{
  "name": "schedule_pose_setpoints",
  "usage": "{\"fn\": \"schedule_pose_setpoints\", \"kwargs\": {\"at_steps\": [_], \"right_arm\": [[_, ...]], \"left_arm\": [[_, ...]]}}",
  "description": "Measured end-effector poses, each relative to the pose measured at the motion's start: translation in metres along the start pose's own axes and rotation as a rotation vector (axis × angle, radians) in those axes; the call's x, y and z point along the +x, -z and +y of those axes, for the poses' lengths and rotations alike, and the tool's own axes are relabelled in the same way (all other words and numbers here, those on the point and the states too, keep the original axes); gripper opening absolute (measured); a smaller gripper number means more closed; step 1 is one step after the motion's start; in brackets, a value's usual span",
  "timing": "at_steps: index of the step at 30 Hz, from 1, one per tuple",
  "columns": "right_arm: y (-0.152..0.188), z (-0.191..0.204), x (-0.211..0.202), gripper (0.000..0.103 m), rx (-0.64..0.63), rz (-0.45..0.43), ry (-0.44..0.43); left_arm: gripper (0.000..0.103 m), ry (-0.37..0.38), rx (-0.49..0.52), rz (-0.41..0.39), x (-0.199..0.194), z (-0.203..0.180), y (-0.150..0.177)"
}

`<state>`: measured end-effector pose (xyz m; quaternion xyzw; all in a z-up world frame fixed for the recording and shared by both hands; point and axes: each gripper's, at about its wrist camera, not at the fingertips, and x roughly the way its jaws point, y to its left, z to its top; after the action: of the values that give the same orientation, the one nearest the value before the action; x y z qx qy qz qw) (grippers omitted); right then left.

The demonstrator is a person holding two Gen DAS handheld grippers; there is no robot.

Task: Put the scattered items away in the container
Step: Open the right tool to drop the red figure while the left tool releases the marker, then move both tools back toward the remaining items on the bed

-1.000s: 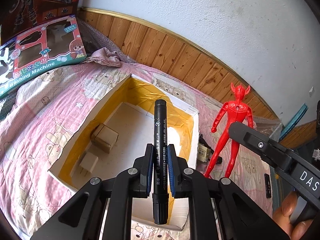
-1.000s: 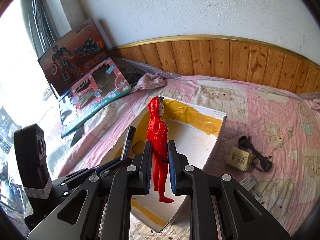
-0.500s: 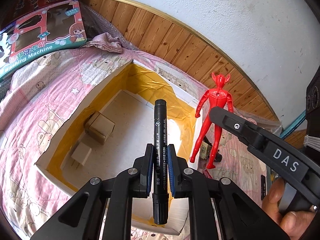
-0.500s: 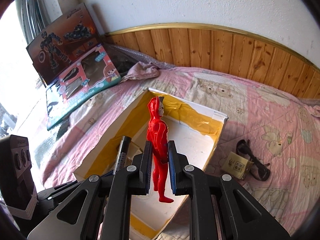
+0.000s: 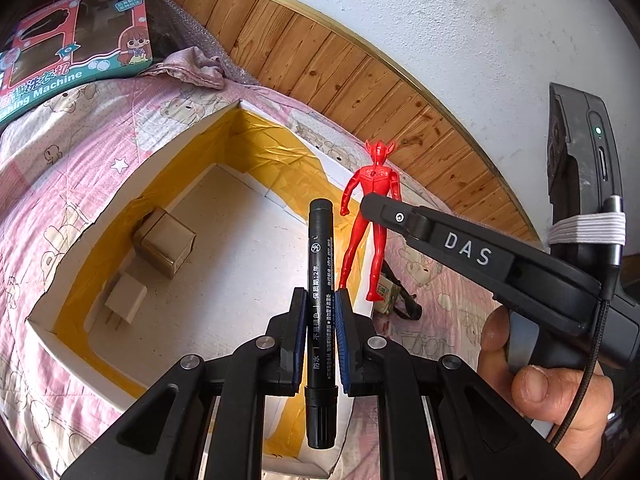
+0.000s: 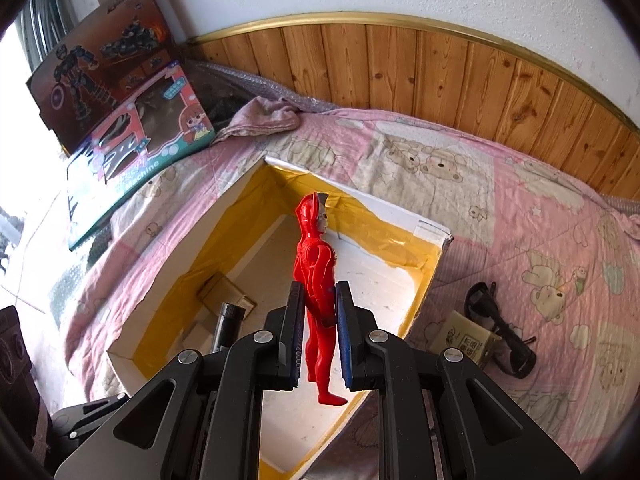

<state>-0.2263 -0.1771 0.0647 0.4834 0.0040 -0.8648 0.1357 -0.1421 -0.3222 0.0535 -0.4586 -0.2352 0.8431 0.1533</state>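
Left hand-held gripper clamps black marker; right hand-held gripper clamps red figure, seemingly above box.

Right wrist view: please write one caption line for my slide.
Right gripper holds a red toy figure above the open box on a pink bedcover.

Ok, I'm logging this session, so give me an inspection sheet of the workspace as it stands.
Surface: pink quilt with bear print.
Job's things: open box lined with yellow tape holds a small carton and white charger; yellow packet and black strap lie on the quilt.
Clutter: toy boxes, crumpled cloth.
Grippers: left gripper clamps black marker; right gripper clamps red figure, both over the box.
Cables: one on the right handle.
Surroundings: wood panelling, white wall.
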Motion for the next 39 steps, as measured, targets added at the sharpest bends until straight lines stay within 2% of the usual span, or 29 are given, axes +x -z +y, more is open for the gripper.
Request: {"fn": "schedule_pose_setpoints", "kwargs": {"at_steps": [9,12,13,14,16,19,22,28,30,34,39], "right_arm": [[-0.002,-0.01,0.027,0.016,0.001,0.065,0.014],[-0.001,-0.011,0.033,0.018,-0.015,0.078,-0.007],[-0.001,-0.013,0.033,0.019,-0.014,0.076,-0.016],[0.001,-0.015,0.032,0.026,-0.011,0.074,-0.026],[0.003,-0.018,0.027,0.029,0.0,0.065,-0.048],[0.006,-0.024,0.014,0.029,0.024,0.045,-0.081],[0.013,-0.023,-0.006,0.029,0.029,0.007,-0.113],[0.048,-0.015,-0.049,0.026,-0.013,-0.079,-0.161],[0.063,-0.019,-0.06,0.024,-0.008,-0.098,-0.195],[0.093,-0.032,-0.078,0.024,0.028,-0.127,-0.26],[0.127,-0.069,-0.088,0.024,0.142,-0.129,-0.263]], "left_arm": [[0.014,-0.061,0.008,0.041,0.02,0.0,0.005],[0.014,-0.128,0.023,0.033,0.024,0.0,0.006],[0.017,-0.16,0.027,0.036,0.027,0.001,0.006],[0.026,-0.186,0.029,0.041,0.029,0.002,0.006],[0.033,-0.209,0.029,0.041,0.03,0.003,0.008],[0.033,-0.21,0.027,0.035,0.027,0.005,0.008],[0.033,-0.236,-0.005,-0.006,0.016,0.013,0.003],[0.033,-0.258,-0.091,-0.062,-0.004,0.032,-0.002],[0.033,-0.258,-0.065,-0.071,-0.006,0.026,0.0],[0.033,-0.248,0.048,-0.108,-0.01,-0.003,0.011],[0.033,-0.227,0.223,-0.172,-0.016,-0.043,0.03]]}}
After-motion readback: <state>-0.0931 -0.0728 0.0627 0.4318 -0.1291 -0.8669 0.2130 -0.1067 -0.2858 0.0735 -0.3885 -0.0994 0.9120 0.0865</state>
